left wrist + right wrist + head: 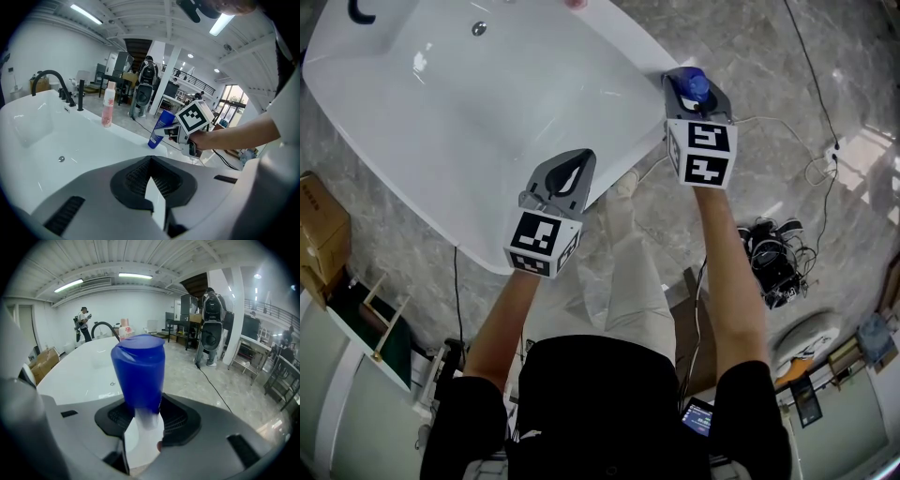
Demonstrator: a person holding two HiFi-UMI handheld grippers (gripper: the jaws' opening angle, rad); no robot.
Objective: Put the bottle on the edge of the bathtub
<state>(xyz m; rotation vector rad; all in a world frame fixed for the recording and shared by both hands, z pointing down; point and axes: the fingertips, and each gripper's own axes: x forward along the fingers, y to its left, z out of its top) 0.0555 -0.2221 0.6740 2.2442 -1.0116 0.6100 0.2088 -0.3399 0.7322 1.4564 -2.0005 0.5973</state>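
Note:
A blue bottle point(696, 84) with a whitish neck sits between the jaws of my right gripper point(694, 94), which is shut on it. In the left gripper view the bottle point(162, 127) leans, and its lower end rests on or just above the bathtub's white rim point(140, 140). In the right gripper view the bottle point(138, 372) fills the middle, blue end pointing away. My left gripper point(565, 178) hovers over the near rim of the tub point(487, 253), shut with nothing in it.
A pink bottle point(108, 104) stands on the far rim beside a black faucet point(51, 79). The tub's drain point(478, 29) lies in the basin. Cables and gear point(773, 262) lie on the floor at the right, a cardboard box point(319, 225) at the left.

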